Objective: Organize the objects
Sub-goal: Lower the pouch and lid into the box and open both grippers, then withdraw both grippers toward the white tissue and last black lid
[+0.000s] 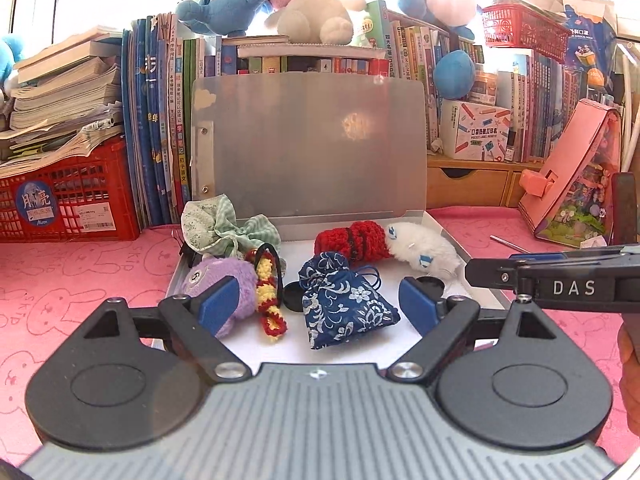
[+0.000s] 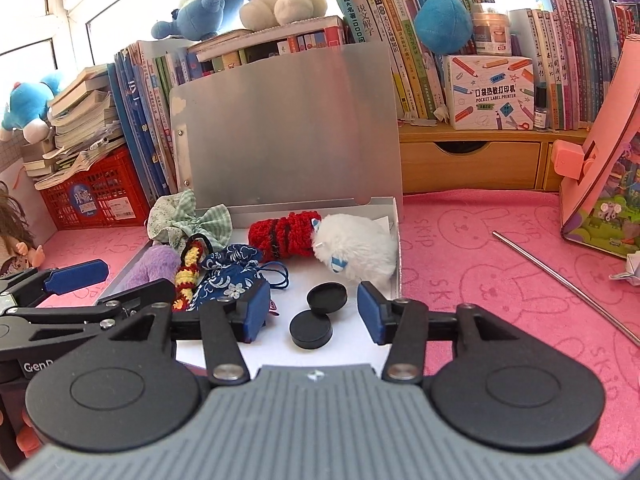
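**Both grippers empty over the filled box: back out clean**

The open box [image 2: 394,240] sits on the pink cloth [image 2: 500,248], its lid [image 2: 288,128] propped upright at the far edge against the books [image 2: 400,40]. The small things already lie inside it. The green bow [image 1: 216,226] is at the far left corner and the purple plush [image 1: 224,280] along the left wall. The yellow-red crochet strip [image 1: 270,292] lies just beside the plush, and the blue pouch [image 1: 344,304] near the middle. The red knit roll [image 2: 284,236] and white plush [image 2: 356,252] touch each other at the far right corner. Two black discs [image 2: 318,312] overlap near the right wall.

The left gripper [image 1: 318,304] hangs over the near edge, jaws spread wide. The pouch lies between them, but neither pad presses on it. The right gripper [image 2: 312,312] is also released, its jaws parted around the discs without touching them.

Judging from this, the step in hand is letting go and withdrawing. To do it well:

- Keep both sets of jaws apart until the fingers are past the near edge, so nothing drags out with them.
- Mind the pouch's blue cord [image 2: 280,276], looped loosely near the right gripper's left finger; it could snag.
- Lift before pulling back, since the plush sits against the left gripper's left pad [image 1: 218,300].
- The two grippers are close together, so draw them apart rather than across each other.

The lid probably wants closing next, and the bow, which overhangs the left wall, may need tucking in first.
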The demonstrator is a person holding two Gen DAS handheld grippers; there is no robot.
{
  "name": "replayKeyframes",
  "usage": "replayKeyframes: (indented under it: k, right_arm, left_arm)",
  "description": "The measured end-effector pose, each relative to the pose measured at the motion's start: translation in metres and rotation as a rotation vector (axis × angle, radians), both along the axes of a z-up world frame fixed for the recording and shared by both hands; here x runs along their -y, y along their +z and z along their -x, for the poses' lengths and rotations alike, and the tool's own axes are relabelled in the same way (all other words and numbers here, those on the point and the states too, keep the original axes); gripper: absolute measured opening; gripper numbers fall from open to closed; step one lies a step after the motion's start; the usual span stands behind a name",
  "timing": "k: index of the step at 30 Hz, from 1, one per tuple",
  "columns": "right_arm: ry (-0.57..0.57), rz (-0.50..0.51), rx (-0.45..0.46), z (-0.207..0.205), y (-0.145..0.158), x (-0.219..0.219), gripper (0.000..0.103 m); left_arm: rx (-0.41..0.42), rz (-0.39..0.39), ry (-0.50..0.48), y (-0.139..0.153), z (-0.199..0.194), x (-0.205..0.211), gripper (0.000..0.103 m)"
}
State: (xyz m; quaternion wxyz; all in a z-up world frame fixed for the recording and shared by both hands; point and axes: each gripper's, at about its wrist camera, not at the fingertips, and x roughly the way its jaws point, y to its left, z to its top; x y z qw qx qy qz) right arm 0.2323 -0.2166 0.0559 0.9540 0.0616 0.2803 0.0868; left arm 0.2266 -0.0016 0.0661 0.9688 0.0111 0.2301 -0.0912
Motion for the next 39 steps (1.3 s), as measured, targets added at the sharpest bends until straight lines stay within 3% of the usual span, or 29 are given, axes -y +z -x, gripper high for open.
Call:
replayKeyframes:
  k: [12,21,30,39]
  right_arm:
    - [0.031,0.027,0.060,0.068,0.013,0.015,0.069]
    - [0.035,0.093,0.067,0.111,-0.004,0.021,0.072]
    - [0.042,0.126,0.035,0.147,-0.032,0.026,0.074]
    - [0.021,0.133,0.020,0.165,-0.052,0.030,0.076]
  left_arm:
    - [-0.013,0.056,-0.090,0.003,0.086,0.005,0.091]
    - [-0.030,0.080,-0.129,-0.015,0.140,0.008,0.095]
    - [-0.067,0.078,-0.186,-0.044,0.175,0.013,0.095]
    - [-0.114,0.082,-0.196,-0.064,0.182,0.021,0.095]
